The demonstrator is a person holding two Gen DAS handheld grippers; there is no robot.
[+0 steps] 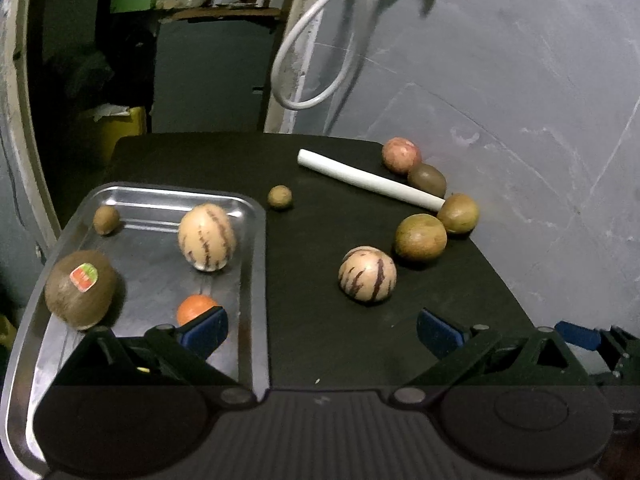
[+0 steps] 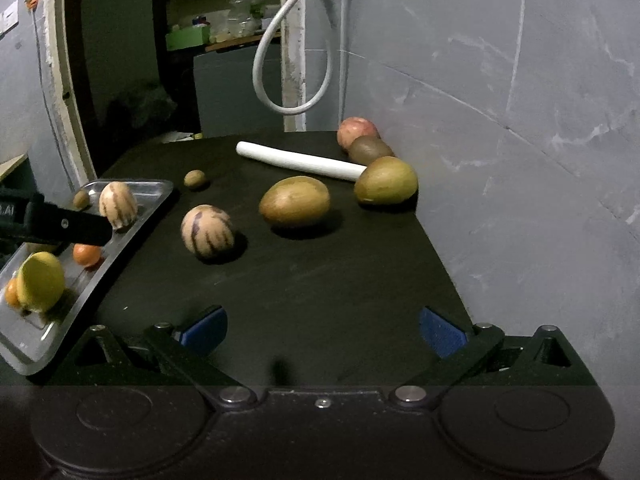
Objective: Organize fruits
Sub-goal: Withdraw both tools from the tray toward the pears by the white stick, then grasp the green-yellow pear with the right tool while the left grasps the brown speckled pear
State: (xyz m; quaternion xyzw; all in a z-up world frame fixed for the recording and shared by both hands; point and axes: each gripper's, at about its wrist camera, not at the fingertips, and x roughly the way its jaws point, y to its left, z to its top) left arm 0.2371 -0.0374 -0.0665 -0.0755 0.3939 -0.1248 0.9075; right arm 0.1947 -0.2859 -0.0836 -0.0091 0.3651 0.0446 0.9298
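- Fruit split between two places: striped melon (image 1: 207,237), stickered kiwi (image 1: 80,289), small orange (image 1: 195,308) in steel tray (image 1: 256,280) at left.
- Second striped melon (image 2: 207,231), two green-brown fruits (image 2: 295,201), more by the wall, loose on black worktop (image 2: 320,288).
- Left gripper (image 1: 322,330) fingers apart, empty, straddling tray edge.
- Right gripper (image 2: 323,330) fingers apart, empty, above worktop.

The left claw's blue pad (image 1: 208,330) covers the lower part of the small orange fruit (image 1: 194,307) in the steel tray (image 1: 256,280). The tray's near-left corner runs out of view. Shelf clutter (image 2: 224,24) beyond the tabletop's far edge is too blurred to identify.
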